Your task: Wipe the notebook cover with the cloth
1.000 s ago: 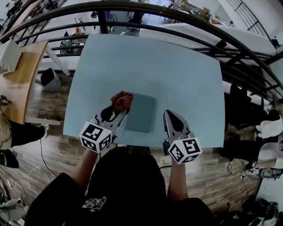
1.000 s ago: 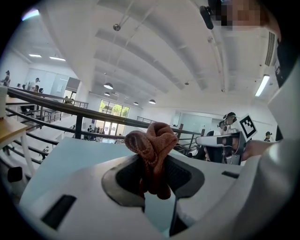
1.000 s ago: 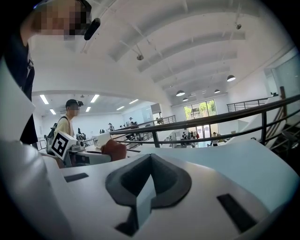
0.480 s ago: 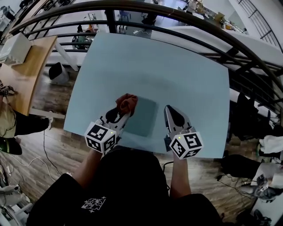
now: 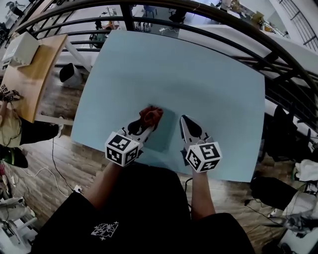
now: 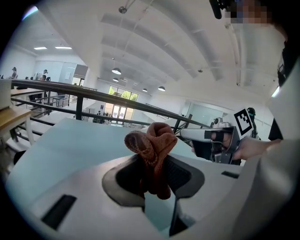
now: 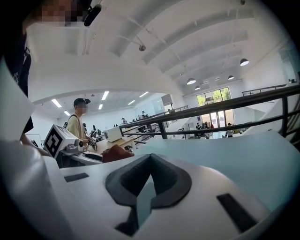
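A teal-grey notebook [image 5: 168, 131] lies flat near the front edge of the light blue table [image 5: 198, 79]. My left gripper [image 5: 148, 125] is shut on a bunched rust-red cloth [image 5: 150, 116], and the cloth sits at the notebook's far left corner. In the left gripper view the cloth [image 6: 152, 143] bulges up from between the jaws of the left gripper [image 6: 155, 176]. My right gripper [image 5: 183, 120] stands at the notebook's right edge, shut with nothing in it [image 7: 149, 159]. The left gripper and the cloth cover the notebook's left side.
A black railing [image 5: 208, 12] curves round the far side of the table. A wooden desk [image 5: 35, 74] with a white box [image 5: 20, 49] stands to the left. A person [image 7: 77, 124] stands beyond it. The table's front edge runs just under both grippers.
The left gripper has carried the cloth rightward, from beside the notebook's left edge onto its far left corner. The right gripper has drawn closer to the notebook's right edge.
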Demonstrator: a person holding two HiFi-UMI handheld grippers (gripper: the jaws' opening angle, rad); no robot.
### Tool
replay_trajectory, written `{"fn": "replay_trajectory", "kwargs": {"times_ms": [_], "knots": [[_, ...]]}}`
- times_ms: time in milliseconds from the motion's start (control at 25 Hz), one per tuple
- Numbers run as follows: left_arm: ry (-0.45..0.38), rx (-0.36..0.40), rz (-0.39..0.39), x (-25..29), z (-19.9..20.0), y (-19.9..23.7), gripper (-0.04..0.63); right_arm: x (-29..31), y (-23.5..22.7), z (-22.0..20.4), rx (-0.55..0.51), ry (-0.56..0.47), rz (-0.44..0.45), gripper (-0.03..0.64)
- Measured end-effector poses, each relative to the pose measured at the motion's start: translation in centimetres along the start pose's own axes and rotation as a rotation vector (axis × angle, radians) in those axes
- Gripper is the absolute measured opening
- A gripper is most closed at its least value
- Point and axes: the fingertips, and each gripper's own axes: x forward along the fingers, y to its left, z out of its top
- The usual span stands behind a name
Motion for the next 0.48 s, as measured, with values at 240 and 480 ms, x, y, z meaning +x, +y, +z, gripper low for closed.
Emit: {"fn": "replay_trajectory", "kwargs": {"times_ms": [240, 480], "knots": [[0.107, 0.001, -0.015, 3.7, -2.4, -0.7, 0.129, 1.0, -2.4, -2.7, 0.024, 0.048, 0.028, 0.002], [0.207, -0.014, -0.019, 6.2, -4.8, -0.7, 0.129, 2.6, -3.1, -5.0, 0.023, 0.104, 0.068, 0.002]]}}
